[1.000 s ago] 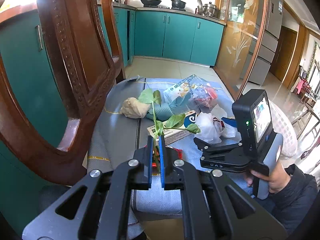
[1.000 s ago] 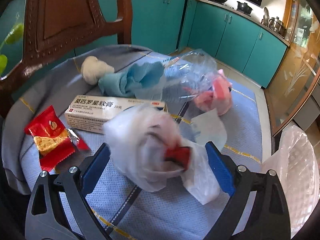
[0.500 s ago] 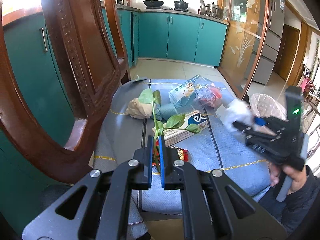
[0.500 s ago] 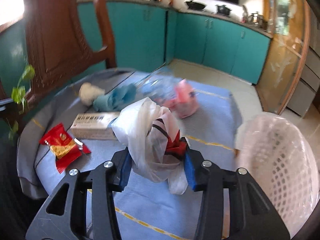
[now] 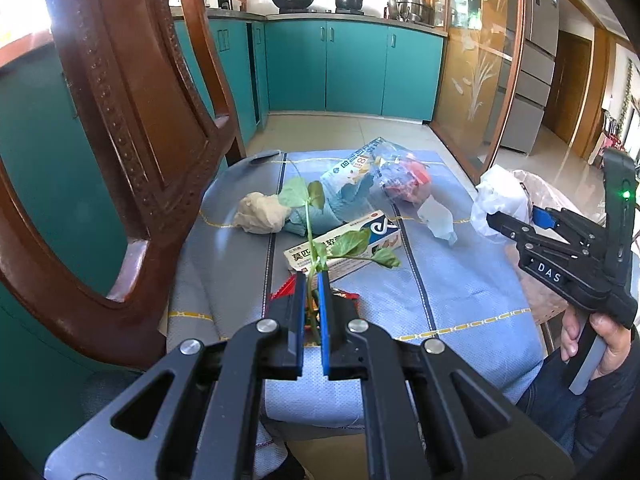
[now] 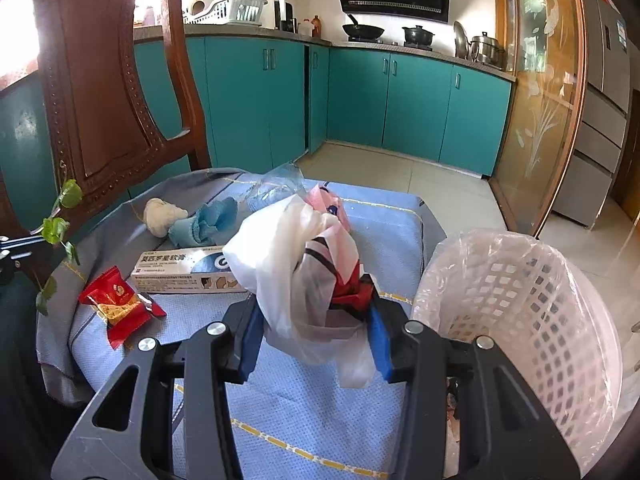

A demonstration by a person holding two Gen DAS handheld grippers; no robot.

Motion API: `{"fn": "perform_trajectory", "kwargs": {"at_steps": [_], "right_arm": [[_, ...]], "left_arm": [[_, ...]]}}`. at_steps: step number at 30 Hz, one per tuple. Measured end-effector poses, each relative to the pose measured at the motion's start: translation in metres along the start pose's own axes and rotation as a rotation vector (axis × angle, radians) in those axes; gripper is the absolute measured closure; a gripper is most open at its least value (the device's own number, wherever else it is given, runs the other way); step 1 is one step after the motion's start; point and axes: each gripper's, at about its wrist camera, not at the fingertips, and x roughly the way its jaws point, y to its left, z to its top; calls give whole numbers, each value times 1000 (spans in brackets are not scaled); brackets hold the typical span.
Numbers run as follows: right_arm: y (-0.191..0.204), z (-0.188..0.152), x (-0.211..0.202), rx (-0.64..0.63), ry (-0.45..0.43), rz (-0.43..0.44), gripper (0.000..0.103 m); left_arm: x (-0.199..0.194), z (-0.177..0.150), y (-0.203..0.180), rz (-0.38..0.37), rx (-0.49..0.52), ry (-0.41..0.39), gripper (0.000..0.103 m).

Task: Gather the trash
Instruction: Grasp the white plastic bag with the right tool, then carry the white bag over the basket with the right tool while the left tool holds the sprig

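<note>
My left gripper (image 5: 312, 280) is shut on a green leafy sprig (image 5: 347, 245) and holds it above the blue-clothed table (image 5: 460, 280). My right gripper (image 6: 316, 320) is shut on a crumpled white plastic bag (image 6: 288, 256) with red bits inside. It holds the bag above the table's right edge, just left of the white lined basket (image 6: 532, 304). The right gripper (image 5: 516, 224) with the bag (image 5: 500, 200) also shows in the left wrist view. On the table lie a red snack packet (image 6: 116, 304), a long ointment box (image 6: 180, 270), a blue cloth (image 6: 212, 220), a beige wad (image 6: 162, 216) and a clear bag with pink contents (image 5: 400, 180).
A carved wooden chair back (image 5: 132, 152) stands close on the left of the table. Teal kitchen cabinets (image 6: 400, 108) line the back wall. A glass sliding door (image 6: 544, 100) is at the right. A small white scrap (image 5: 436, 220) lies near the table's right side.
My right gripper has closed on the white bag, lifted it and carried it right, to beside the basket. My left gripper keeps hold of the sprig, almost still.
</note>
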Motion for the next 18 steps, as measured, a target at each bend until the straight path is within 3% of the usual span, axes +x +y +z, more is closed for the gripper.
{"fn": "perform_trajectory", "kwargs": {"at_steps": [18], "right_arm": [[1, 0, -5, -2, -14, 5, 58]], "left_arm": [[-3, 0, -5, 7, 21, -6, 96]]}}
